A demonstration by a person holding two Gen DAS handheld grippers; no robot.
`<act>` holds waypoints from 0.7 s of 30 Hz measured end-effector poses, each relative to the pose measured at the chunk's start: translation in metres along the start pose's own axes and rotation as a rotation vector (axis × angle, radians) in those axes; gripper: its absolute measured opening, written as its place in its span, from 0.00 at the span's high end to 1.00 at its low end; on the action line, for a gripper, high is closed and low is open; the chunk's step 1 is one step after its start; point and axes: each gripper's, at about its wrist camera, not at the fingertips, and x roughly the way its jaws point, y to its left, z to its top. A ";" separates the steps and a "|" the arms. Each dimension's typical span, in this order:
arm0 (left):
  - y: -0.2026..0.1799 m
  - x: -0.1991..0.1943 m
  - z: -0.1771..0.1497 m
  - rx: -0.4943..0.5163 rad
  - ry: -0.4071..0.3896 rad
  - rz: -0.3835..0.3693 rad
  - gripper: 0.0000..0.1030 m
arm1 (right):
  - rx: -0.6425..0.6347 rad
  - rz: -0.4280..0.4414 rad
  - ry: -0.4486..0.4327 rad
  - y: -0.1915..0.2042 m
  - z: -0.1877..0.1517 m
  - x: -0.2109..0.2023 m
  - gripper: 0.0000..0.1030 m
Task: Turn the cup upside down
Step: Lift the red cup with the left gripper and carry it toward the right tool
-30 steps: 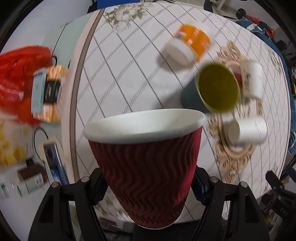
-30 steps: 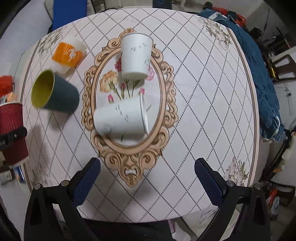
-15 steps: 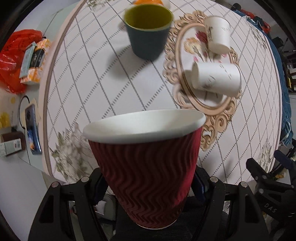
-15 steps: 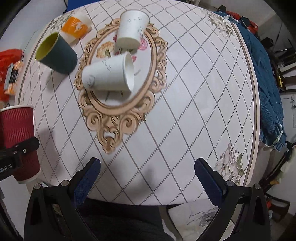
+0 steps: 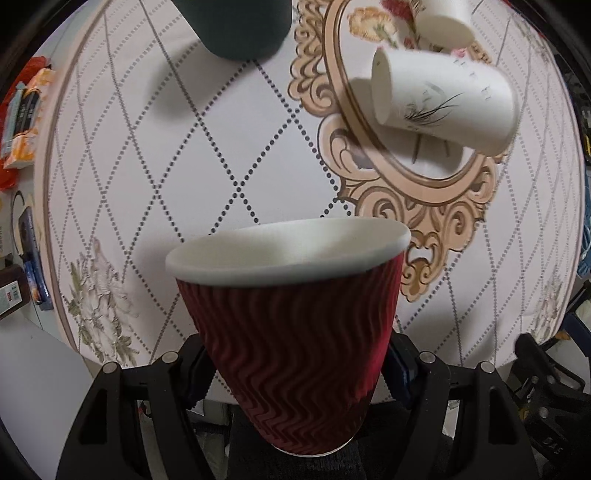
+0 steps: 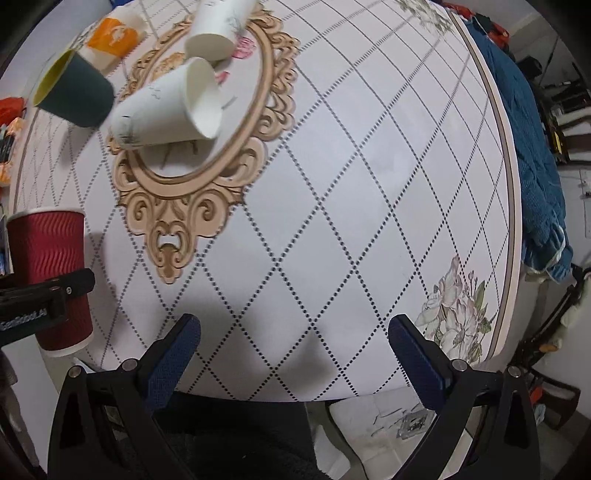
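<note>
My left gripper (image 5: pixel 295 363) is shut on a red ribbed paper cup (image 5: pixel 291 314) with a white rim, held mouth-up by its sides over the near edge of the round table (image 5: pixel 184 155). The same cup shows at the left of the right wrist view (image 6: pixel 48 273), clamped by the left gripper (image 6: pixel 44 295). My right gripper (image 6: pixel 293 354) is open and empty above the table's front edge.
A white paper cup (image 5: pixel 443 107) lies on its side on the ornate oval print (image 6: pixel 177 184). A second white cup (image 6: pixel 218 26), a dark green cup (image 6: pixel 74 92) and an orange cup (image 6: pixel 114 37) stand farther back. Clutter lies on the floor at left (image 5: pixel 22 122). A blue cloth (image 6: pixel 524 140) lies at right.
Both grippers have moved lower and nearer the table's front, so the cups look larger and farther up. The red cup has stayed clamped in the left gripper, now tilted slightly.
</note>
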 end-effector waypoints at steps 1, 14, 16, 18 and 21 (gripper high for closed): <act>0.001 0.002 0.002 -0.002 0.005 -0.001 0.29 | 0.007 -0.004 0.003 -0.003 0.001 0.002 0.00; 0.001 0.023 0.009 0.029 0.025 0.064 0.28 | 0.052 -0.021 0.020 -0.028 0.005 0.019 0.00; -0.003 0.033 0.008 0.034 0.028 0.072 0.27 | 0.053 -0.021 0.017 -0.029 0.005 0.019 0.00; -0.001 0.039 0.004 0.037 0.022 0.077 0.27 | 0.055 -0.018 0.016 -0.027 0.005 0.018 0.00; 0.004 0.045 0.005 0.030 0.029 0.072 0.27 | 0.057 -0.018 0.013 -0.029 0.005 0.018 0.00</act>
